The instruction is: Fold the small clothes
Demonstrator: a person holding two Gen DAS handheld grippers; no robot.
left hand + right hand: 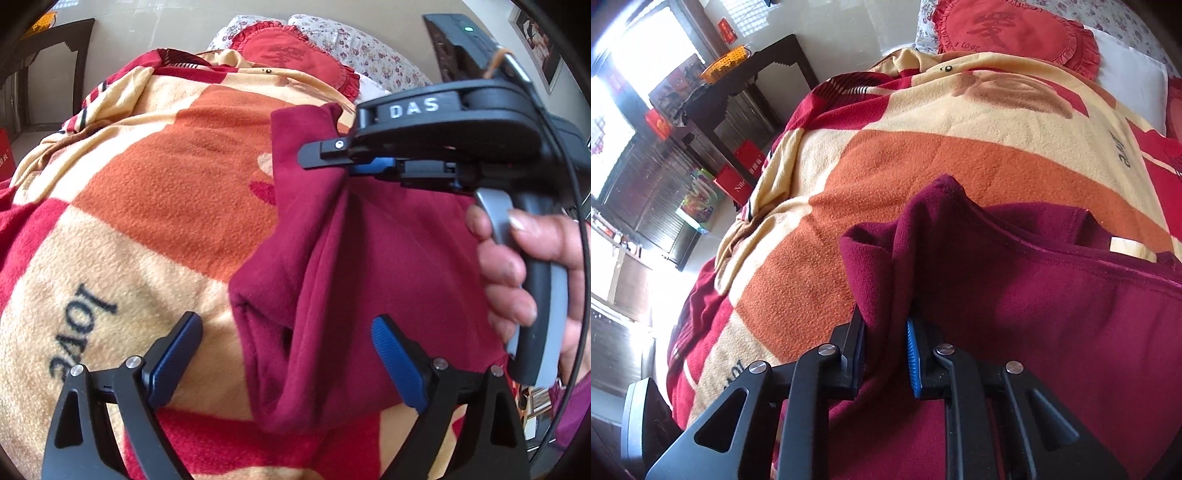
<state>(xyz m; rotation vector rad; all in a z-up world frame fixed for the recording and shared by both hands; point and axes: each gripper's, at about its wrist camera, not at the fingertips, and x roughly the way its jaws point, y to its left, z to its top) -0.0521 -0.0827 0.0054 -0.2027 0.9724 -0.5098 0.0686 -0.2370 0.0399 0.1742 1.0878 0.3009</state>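
Nearest our lenses, the maroon garment (pixel 332 266) lies bunched on the patterned blanket (pixel 166 192), toward its near right side below the red ruffled cushion (pixel 295 55), which we judge gives it a broad, soft surface for folding. Our right gripper (pixel 886 332) is clamped on a raised fold at the garment's far edge, lifting it off the blanket, presumably to carry that edge over. Our left gripper (pixel 291 343) hangs wide open and empty over the garment's near edge, apparently positioned to take a second hold.
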